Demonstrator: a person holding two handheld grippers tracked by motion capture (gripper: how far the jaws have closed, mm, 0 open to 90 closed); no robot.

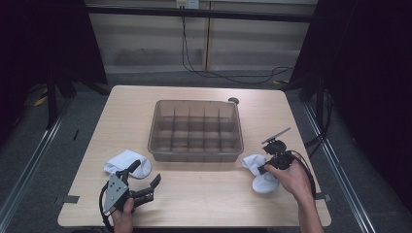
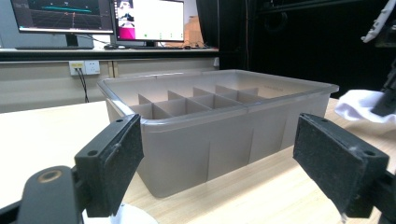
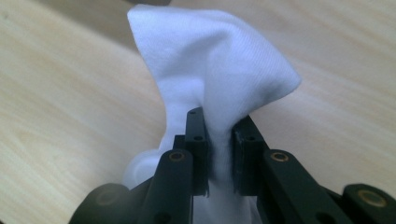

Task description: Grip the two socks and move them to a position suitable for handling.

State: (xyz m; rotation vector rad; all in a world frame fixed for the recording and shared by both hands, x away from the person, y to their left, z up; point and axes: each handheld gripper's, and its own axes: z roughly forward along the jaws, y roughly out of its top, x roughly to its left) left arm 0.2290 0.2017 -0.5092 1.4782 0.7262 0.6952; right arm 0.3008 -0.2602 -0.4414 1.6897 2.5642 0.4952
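My right claw [image 3: 219, 154] pinches the sock [image 3: 219, 60]; I'd lift gently toward the bin [image 1: 196, 154]. Left claw [image 1: 144, 180] gapes.

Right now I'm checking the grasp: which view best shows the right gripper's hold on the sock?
The right gripper view: its jaws are shut on the sock, cloth pinched between them. The high view shows it small beside the bin; the left gripper view shows just an edge.

Pale wood-grain table [image 1: 204, 194], translucent smooth plastic bin [image 1: 196, 151], soft white knit cloth [image 3: 219, 70] — matt black jaw pads.
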